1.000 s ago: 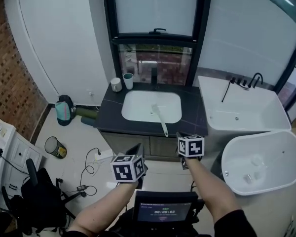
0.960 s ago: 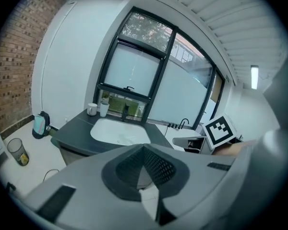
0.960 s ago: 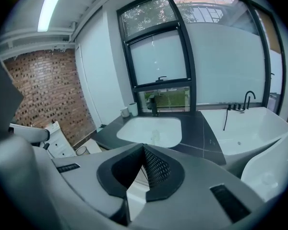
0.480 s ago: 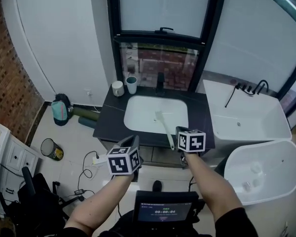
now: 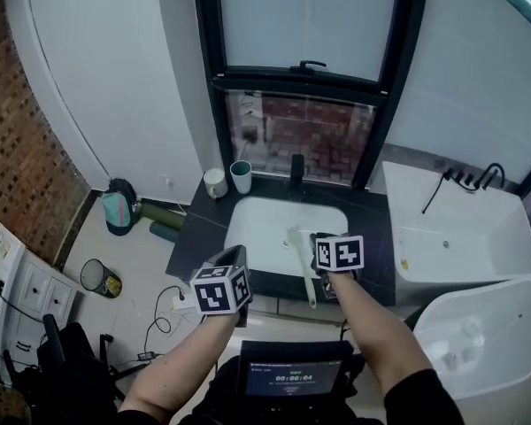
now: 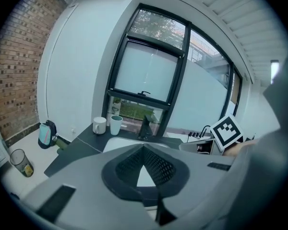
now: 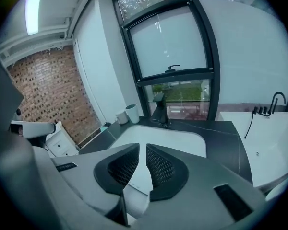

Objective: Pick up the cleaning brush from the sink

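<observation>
The white cleaning brush (image 5: 305,277) lies in the white sink (image 5: 257,224), its handle reaching over the front edge of the black counter (image 5: 199,237). My right gripper (image 5: 318,237) hovers over the sink's front right, just right of the brush. Its jaws (image 7: 145,147) have just been opening and stand slightly apart; only the pale basin (image 7: 173,140) shows through the gap. My left gripper (image 5: 234,255) is at the counter's front edge, left of the brush. In the left gripper view its jaws (image 6: 144,147) meet at the tip, holding nothing.
Two cups (image 5: 215,182) (image 5: 241,175) and a black faucet (image 5: 296,168) stand at the back of the counter under the window. White tubs (image 5: 460,237) (image 5: 487,326) are to the right. On the floor at left are a bin (image 5: 100,277), a bag (image 5: 118,206) and cables (image 5: 164,304).
Both grippers have moved forward toward the sink, which now lies right under them. The right gripper has come up beside the brush.
</observation>
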